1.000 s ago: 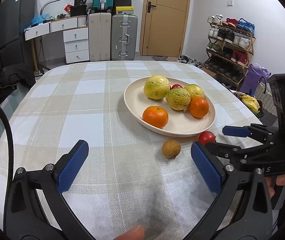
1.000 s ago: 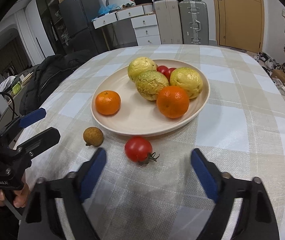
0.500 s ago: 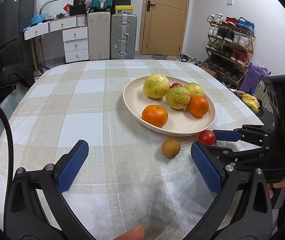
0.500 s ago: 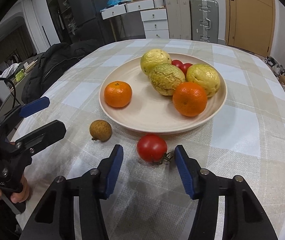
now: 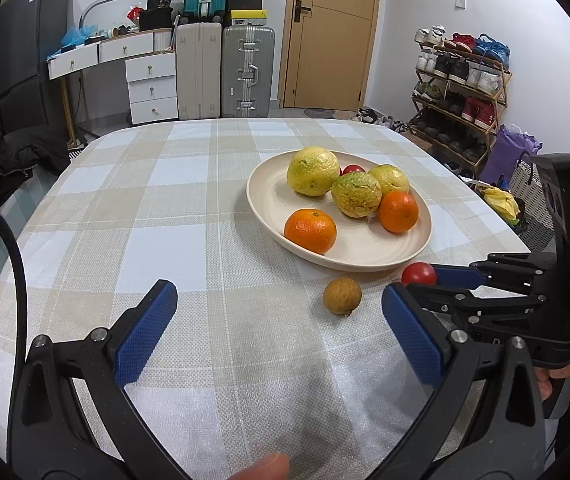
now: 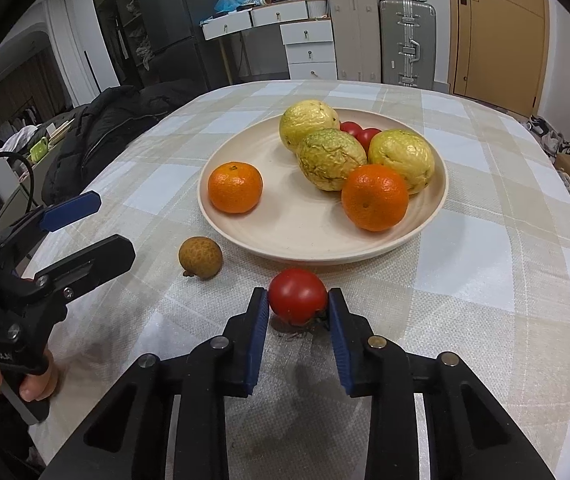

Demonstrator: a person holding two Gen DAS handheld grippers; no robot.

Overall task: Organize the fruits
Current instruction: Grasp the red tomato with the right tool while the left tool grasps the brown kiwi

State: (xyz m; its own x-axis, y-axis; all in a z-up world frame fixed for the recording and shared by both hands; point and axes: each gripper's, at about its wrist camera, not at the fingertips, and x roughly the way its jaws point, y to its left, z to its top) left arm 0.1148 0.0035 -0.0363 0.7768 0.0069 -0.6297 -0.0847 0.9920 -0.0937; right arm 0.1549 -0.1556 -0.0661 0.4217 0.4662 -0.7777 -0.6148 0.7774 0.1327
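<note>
A red tomato (image 6: 297, 295) lies on the checked tablecloth just in front of the cream plate (image 6: 297, 236), and my right gripper (image 6: 297, 304) is shut on it, both blue pads pressing its sides. The same tomato (image 5: 418, 274) shows in the left wrist view between the right gripper's fingers. A small brown longan (image 6: 200, 257) sits to its left on the cloth. The plate (image 5: 269, 200) holds two oranges (image 6: 235, 187), three yellow-green fruits (image 6: 332, 159) and small red tomatoes (image 6: 359, 132). My left gripper (image 5: 281, 328) hovers open over the cloth, near the longan (image 5: 342, 295), nothing between its fingers.
The round table (image 5: 125, 208) has its edge close on the right. A dark jacket (image 6: 105, 132) lies beside the table on the left. Suitcases (image 5: 247, 72), white drawers (image 5: 151, 88) and a shoe rack (image 5: 461, 92) stand far behind.
My right gripper has closed from wide open onto the tomato, its pads now touching both sides. The left gripper has stayed where it was, open.
</note>
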